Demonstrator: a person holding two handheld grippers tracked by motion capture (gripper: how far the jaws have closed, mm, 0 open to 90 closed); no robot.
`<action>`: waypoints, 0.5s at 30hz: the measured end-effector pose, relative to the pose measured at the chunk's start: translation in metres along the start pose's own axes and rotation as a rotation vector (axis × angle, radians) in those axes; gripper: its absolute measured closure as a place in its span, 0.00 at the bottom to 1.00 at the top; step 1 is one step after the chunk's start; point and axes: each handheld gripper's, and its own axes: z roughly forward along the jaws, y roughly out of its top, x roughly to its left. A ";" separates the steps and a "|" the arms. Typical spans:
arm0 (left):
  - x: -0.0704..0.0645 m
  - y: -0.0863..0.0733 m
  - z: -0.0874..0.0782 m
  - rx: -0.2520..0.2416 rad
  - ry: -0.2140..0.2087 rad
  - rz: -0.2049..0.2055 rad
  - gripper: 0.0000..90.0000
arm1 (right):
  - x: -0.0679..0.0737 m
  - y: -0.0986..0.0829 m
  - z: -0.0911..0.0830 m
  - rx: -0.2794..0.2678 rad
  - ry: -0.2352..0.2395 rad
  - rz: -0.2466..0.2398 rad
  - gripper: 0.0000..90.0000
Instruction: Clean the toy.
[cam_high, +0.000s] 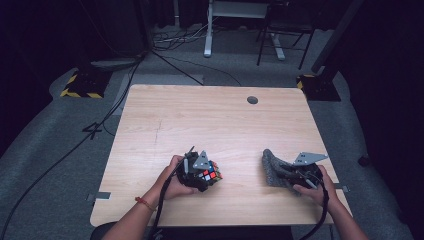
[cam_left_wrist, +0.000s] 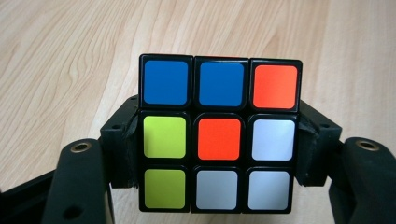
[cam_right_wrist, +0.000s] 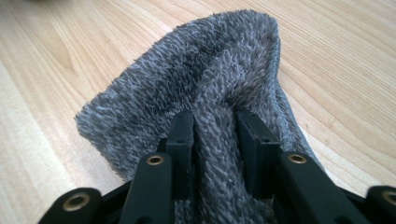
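One puzzle cube (cam_high: 209, 175) sits on the worktop (cam_high: 215, 120), and one grey fluffy cloth (cam_high: 272, 167) lies there too. Two grippers are in use: the left gripper (cam_high: 200, 172) and the right gripper (cam_high: 300, 175), each with two black jaws and one grey three-cornered plate on top. Two hands hold them, one apiece. On the cube face seen in the left gripper view (cam_left_wrist: 218, 133) there are nine stickers: two blue, two orange-red, two yellow-green and three white. The worktop has one round dark hole (cam_high: 252, 100) near its far edge
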 end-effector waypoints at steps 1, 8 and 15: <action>0.000 0.000 0.002 0.011 -0.002 0.001 0.37 | 0.000 0.000 0.001 0.000 0.000 -0.001 0.73; -0.001 0.001 0.008 0.019 -0.015 0.000 0.36 | 0.001 0.001 0.003 -0.011 0.008 0.020 0.60; 0.002 -0.002 0.009 -0.001 -0.042 -0.028 0.33 | 0.003 0.004 -0.002 -0.045 -0.012 0.024 0.45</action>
